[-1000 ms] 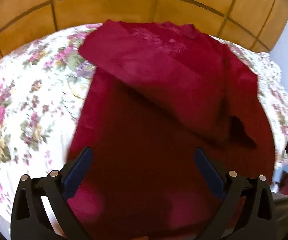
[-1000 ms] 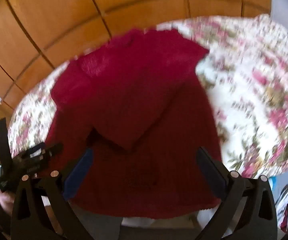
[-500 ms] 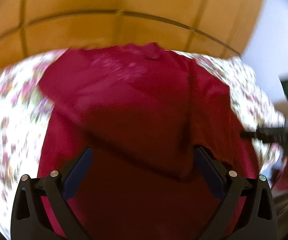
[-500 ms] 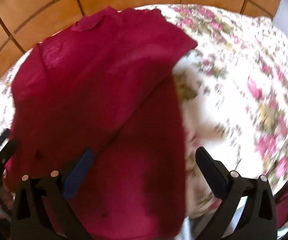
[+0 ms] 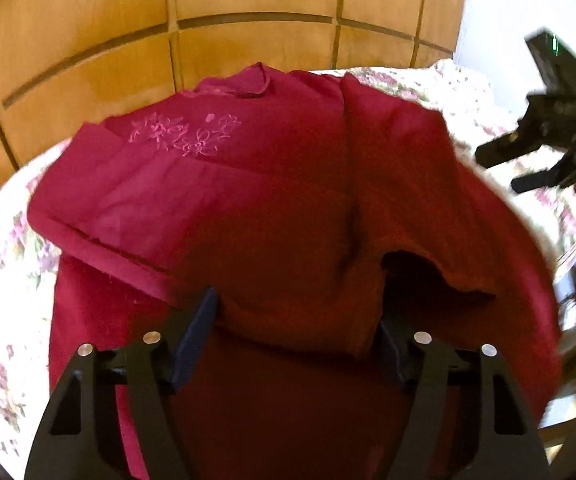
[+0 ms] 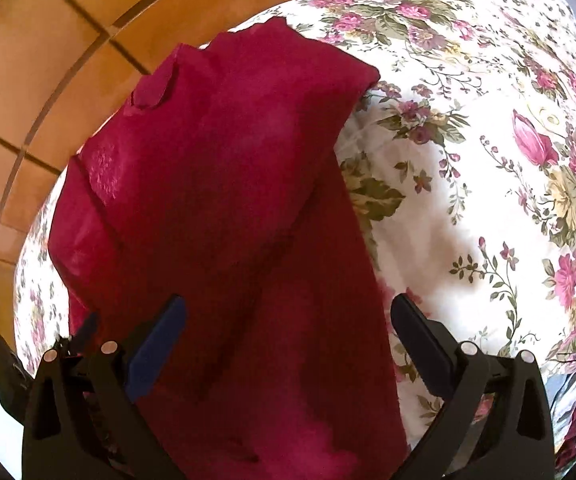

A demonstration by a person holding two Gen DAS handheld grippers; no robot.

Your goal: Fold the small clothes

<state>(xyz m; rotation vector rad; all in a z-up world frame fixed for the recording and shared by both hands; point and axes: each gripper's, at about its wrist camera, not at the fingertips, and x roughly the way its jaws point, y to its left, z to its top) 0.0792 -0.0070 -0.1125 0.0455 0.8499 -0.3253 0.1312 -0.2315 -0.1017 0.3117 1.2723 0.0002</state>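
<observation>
The red shirt is soft matt cloth with a fine woven grain and a patch of slightly shinier pink embroidery stitched into it (its hems look a little frayed). It lies on a floral bedspread, a smooth printed cotton-like fabric without sheen. Behind stand wooden panels, warm brown with a satin finish. Each hand-held gripper, left and right, is matt black plastic with bright metal rivets and dull blue finger pads.

One red garment, one floral bedcover, two tools.
</observation>
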